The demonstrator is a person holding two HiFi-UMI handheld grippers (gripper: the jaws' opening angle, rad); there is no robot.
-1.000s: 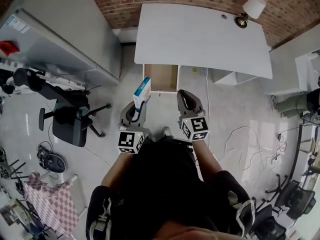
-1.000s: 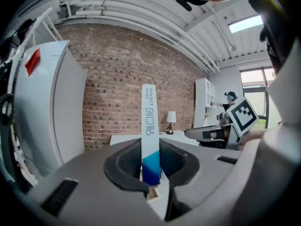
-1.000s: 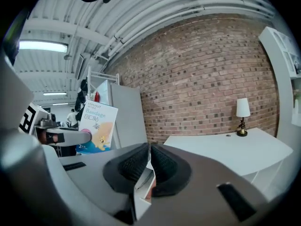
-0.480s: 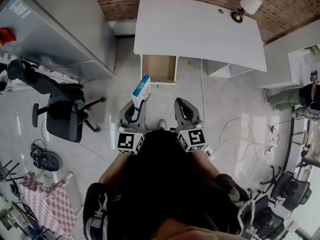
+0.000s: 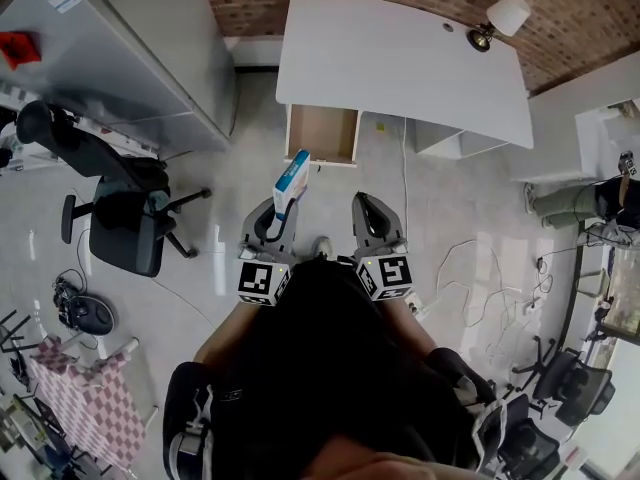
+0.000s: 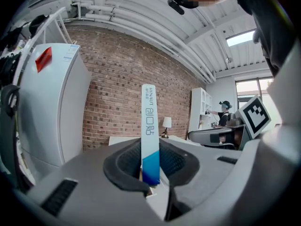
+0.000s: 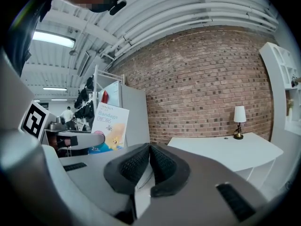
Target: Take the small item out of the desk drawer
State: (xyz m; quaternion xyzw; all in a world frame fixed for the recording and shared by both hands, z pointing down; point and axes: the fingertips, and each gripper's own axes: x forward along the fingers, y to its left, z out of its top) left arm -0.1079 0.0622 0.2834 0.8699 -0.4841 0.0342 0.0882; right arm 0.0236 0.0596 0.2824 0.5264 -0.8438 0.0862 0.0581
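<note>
The left gripper (image 5: 281,211) clamps its jaws on an upright blue-and-white box (image 5: 291,178), well short of the open drawer (image 5: 322,133). The right gripper (image 5: 366,206) has its jaws pressed together, empty.

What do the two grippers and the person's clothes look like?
The left gripper and right gripper are grey, with rounded jaws lined by black ribbed pads. Each carries a cube of black-and-white square markers. The person wears a black top.

A white rectangular bench (image 5: 400,63) carries a small white-shaded lamp (image 5: 507,14) at its far right corner; its brown drawer (image 5: 323,133) stands open.
</note>
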